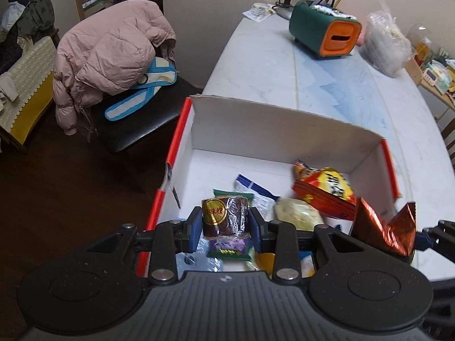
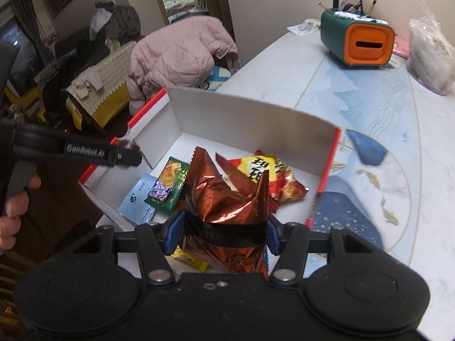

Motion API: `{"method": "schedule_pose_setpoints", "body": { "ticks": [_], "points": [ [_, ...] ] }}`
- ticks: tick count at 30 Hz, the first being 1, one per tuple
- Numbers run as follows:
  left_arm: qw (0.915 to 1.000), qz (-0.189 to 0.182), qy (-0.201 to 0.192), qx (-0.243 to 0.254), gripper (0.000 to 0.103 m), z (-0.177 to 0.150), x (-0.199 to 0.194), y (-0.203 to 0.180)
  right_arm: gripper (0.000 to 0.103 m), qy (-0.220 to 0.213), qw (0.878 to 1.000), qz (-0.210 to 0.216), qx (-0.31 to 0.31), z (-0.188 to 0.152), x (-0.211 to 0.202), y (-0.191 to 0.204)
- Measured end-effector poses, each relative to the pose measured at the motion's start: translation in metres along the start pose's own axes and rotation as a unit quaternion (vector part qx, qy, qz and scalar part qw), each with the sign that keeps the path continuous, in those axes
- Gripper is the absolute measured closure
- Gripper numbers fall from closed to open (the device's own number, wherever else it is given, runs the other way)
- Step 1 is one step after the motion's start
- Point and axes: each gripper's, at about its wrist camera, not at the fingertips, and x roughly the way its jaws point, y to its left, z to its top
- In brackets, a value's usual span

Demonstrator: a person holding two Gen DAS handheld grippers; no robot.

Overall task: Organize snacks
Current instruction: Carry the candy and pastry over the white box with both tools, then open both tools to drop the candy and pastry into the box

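Marbled white tabletop (image 1: 284,65) carried a red-edged white cardboard box (image 1: 273,130); tilted downward above it, my left tool (image 1: 224,224) clenched a brown gold-labelled roll snack (image 1: 223,216), my right tool (image 2: 224,233) a crinkled copper foil packet (image 2: 227,199).

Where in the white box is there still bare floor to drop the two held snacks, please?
Free: the box floor along its far wall and far-left corner, beyond the blue-white packet. Crowded: the near half, with the green packet and pale bun, and the right side under the yellow-red bag.
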Motion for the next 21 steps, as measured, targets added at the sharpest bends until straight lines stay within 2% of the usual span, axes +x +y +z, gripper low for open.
{"method": "schedule_pose_setpoints", "body": {
  "ticks": [9,19,21],
  "points": [
    [0.9994,0.013,0.029,0.013,0.069,0.011,0.037,0.001,0.047,0.034,0.999,0.006,-0.025,-0.001,0.027,0.014],
    [0.9963,-0.008,0.051,0.070,0.069,0.000,0.053,-0.023,0.046,0.044,0.999,0.007,-0.022,-0.003,0.040,0.012],
    [0.9949,-0.001,0.062,0.079,0.069,-0.002,0.060,-0.027,0.045,0.045,0.999,0.007,-0.024,-0.001,0.042,0.012]
  ]
}}
